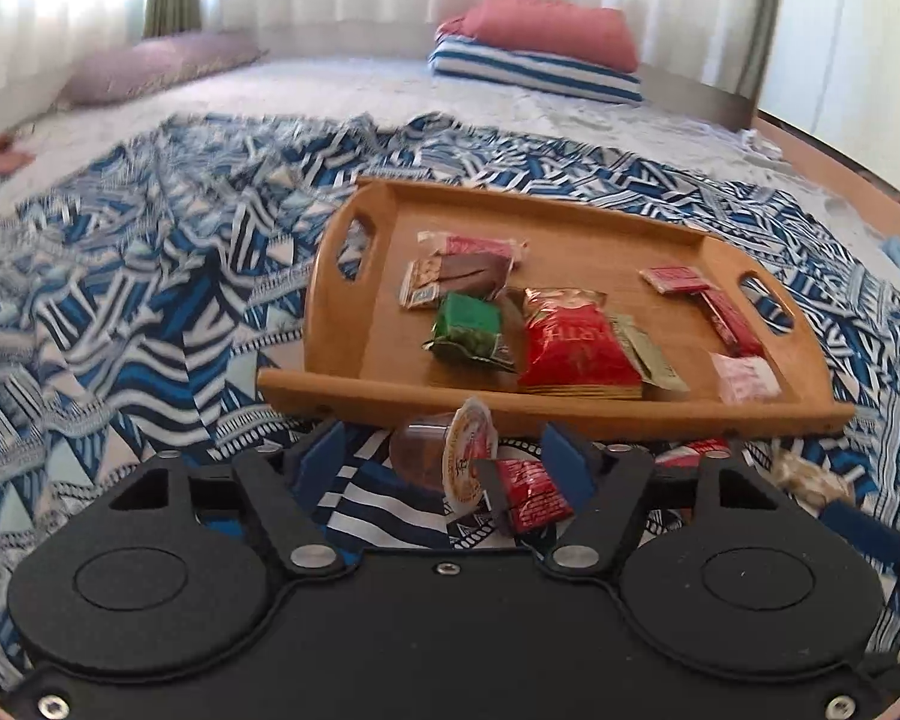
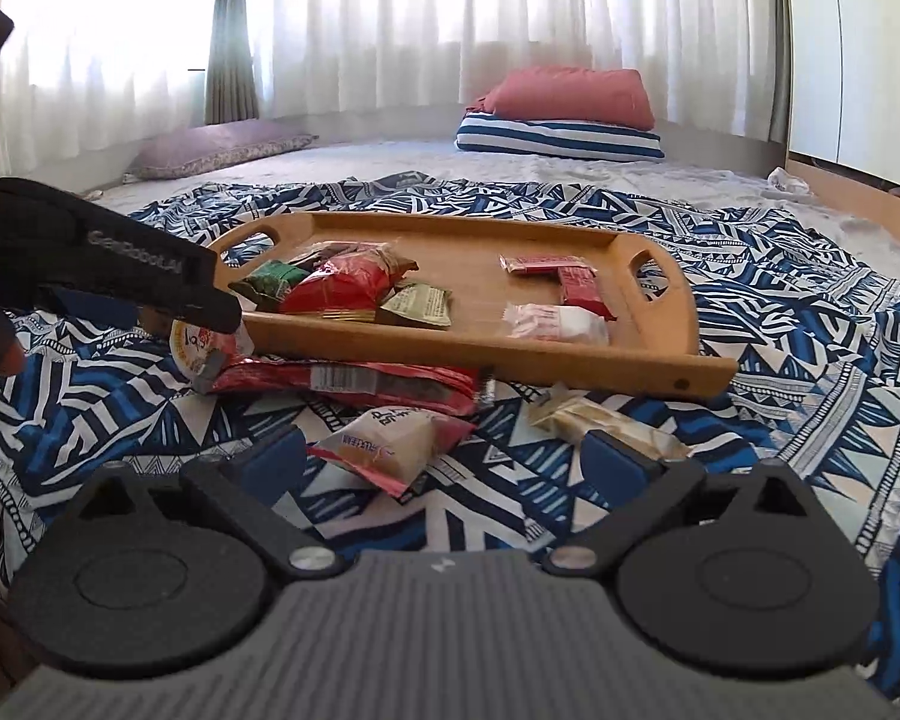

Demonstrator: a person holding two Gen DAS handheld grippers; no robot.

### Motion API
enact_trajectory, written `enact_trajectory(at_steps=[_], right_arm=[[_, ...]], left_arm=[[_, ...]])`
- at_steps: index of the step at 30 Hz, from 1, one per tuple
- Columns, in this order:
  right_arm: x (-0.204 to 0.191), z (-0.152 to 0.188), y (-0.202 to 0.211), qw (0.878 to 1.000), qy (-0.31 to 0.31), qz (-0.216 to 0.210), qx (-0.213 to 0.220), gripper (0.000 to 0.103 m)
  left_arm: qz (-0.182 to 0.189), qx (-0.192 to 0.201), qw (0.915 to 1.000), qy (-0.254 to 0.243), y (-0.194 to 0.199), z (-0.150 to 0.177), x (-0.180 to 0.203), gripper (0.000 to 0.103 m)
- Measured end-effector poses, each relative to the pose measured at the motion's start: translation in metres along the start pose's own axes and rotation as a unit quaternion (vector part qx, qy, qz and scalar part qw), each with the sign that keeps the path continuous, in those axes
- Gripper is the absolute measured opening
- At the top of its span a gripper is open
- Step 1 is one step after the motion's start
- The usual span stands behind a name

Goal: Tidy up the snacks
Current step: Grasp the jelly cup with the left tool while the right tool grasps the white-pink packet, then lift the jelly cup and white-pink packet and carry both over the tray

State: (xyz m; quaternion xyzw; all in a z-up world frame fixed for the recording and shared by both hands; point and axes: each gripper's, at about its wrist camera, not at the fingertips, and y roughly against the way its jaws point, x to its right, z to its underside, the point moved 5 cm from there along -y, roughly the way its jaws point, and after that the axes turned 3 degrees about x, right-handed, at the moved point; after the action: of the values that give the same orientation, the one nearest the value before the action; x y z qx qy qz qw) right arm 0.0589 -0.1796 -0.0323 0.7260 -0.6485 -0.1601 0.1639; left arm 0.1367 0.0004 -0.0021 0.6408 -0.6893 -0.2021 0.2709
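A: Start at the left gripper [image 1: 444, 462]. Its jaws stand partly apart, and between them lie a small jelly cup [image 1: 450, 456] on its side and the end of a long red wrapper [image 1: 531, 495]. The pads do not look pressed on either one yet.

B: So two things sit in one bite. Which should it take?

A: The cup, I'd say. Shift the jaws toward the cup's clear body so the right pad [image 1: 564, 468] clears the wrapper, then close gently; the foil lid looks easy to crush.

B: And the right gripper [image 2: 444, 456]?

A: Its jaws are wide apart, holding nothing. A pink-edged white packet [image 2: 390, 441] lies on the blanket [image 2: 780, 360] between its pads, and a pale wrapped bar [image 2: 606, 423] sits by the right one. Centre on the packet before closing.

B: Where does it all go?

A: Into the wooden tray [image 2: 684, 372] just beyond, on the bed. It already holds a green packet [image 1: 468, 327], a big red bag [image 1: 576, 342] and some red sticks [image 1: 726, 315]. There is bare wood at the middle and back, so I'd set things there.
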Motion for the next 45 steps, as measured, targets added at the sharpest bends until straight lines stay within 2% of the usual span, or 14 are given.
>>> enact_trajectory(at_steps=[7,15,20,25,27,29,31,33,34,35,40,45], right_arm=[[-0.004,0.003,-0.008,1.0,-0.024,-0.005,-0.005,0.101],[-0.007,0.004,-0.014,0.999,-0.03,-0.013,-0.008,0.101],[-0.009,0.005,-0.015,0.999,-0.031,-0.02,-0.009,0.097],[-0.011,0.005,-0.016,0.999,-0.025,-0.021,-0.011,0.094],[-0.012,0.006,-0.017,0.999,-0.023,-0.021,-0.012,0.09],[-0.012,0.006,-0.016,1.0,-0.023,-0.018,-0.01,0.083],[-0.011,0.005,-0.014,1.0,-0.024,-0.016,-0.007,0.074],[-0.011,0.004,-0.011,0.999,-0.025,-0.018,-0.007,0.071],[-0.011,0.004,-0.009,0.999,-0.025,-0.019,-0.006,0.064],[-0.011,0.003,-0.008,0.999,-0.024,-0.024,-0.006,0.051],[-0.013,0.004,-0.001,1.0,-0.008,-0.014,-0.007,0.046],[-0.01,0.004,0.007,1.0,-0.018,-0.007,-0.003,0.046]], left_arm=[[0.008,-0.035,0.999,0.028,-0.021,0.006,-0.004,0.05],[0.01,-0.04,0.999,0.019,-0.025,0.01,-0.001,0.049],[0.008,-0.037,0.9991,0.017,-0.022,0.01,-0.003,0.04],[0.011,-0.037,0.9991,0.019,-0.023,0.011,-0.005,0.04],[0.008,-0.036,0.9992,0.015,-0.023,0.011,-0.004,0.04],[0.006,-0.033,0.9994,0.01,-0.022,0.012,-0.002,0.039],[0.001,-0.028,0.9996,0.01,-0.019,0.012,-0.002,0.034],[0.004,-0.026,0.9995,0.015,-0.015,0.013,-0.002,0.033],[0.005,-0.025,0.9996,0.015,-0.013,0.013,-0.002,0.033],[0.005,-0.022,0.9997,0.011,-0.01,0.014,-0.001,0.033],[0.001,-0.008,0.9998,-0.018,0.003,0.017,0.003,0.033],[0.006,0.005,0.9997,-0.022,0.015,0.012,0.006,0.033]])
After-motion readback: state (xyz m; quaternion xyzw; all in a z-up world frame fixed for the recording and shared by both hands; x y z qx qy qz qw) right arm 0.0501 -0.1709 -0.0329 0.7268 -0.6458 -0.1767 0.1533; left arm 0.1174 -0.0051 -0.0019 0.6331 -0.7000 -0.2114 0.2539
